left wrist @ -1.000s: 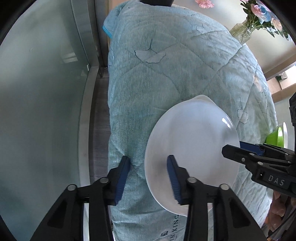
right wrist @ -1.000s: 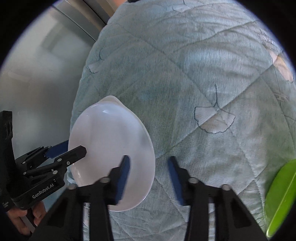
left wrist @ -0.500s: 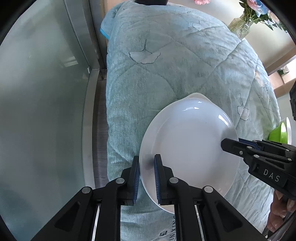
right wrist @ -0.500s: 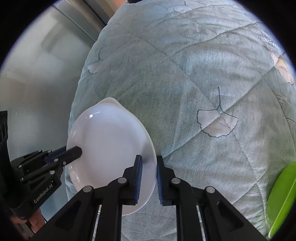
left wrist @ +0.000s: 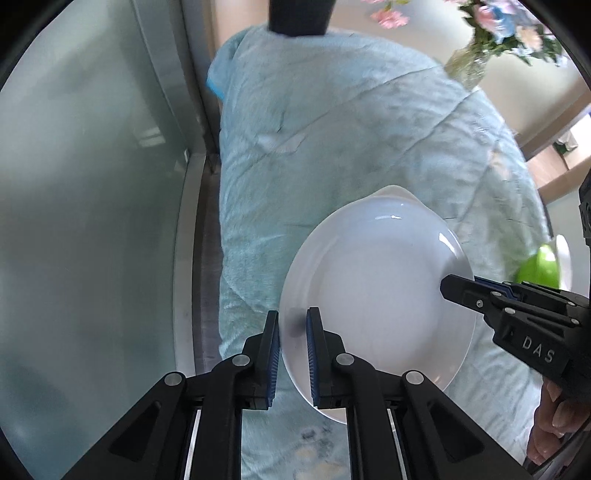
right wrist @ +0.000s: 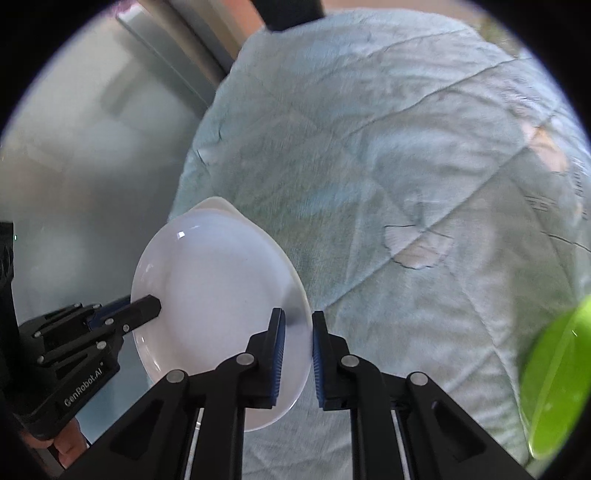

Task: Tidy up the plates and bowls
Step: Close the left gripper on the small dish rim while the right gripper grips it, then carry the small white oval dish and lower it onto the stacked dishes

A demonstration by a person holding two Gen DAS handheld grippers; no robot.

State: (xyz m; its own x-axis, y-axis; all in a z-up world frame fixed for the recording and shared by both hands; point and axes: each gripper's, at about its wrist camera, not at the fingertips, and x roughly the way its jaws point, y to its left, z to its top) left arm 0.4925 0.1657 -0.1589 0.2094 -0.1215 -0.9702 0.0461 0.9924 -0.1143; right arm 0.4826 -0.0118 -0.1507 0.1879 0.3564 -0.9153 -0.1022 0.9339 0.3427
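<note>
A white plate [left wrist: 380, 291] with a small lip at its far edge is held between both grippers above a quilt-covered table. My left gripper [left wrist: 291, 332] is shut on the plate's left rim. My right gripper [right wrist: 297, 332] is shut on the plate's [right wrist: 218, 291] right rim; it also shows in the left wrist view [left wrist: 458, 286], clamped on that rim. A green bowl [left wrist: 539, 264] stands at the right, with a white rim behind it; it fills the right edge of the right wrist view [right wrist: 554, 376].
A pale teal quilt [left wrist: 332, 147] with leaf patterns covers the table. A frosted glass panel [left wrist: 92, 184] with a metal frame stands along the left. A glass vase of flowers [left wrist: 491, 33] stands at the far right.
Both grippers closed on the plate's opposite rims from open a second ago. The plate has since come up off the quilt with both grippers, and the scene is motion-blurred.
</note>
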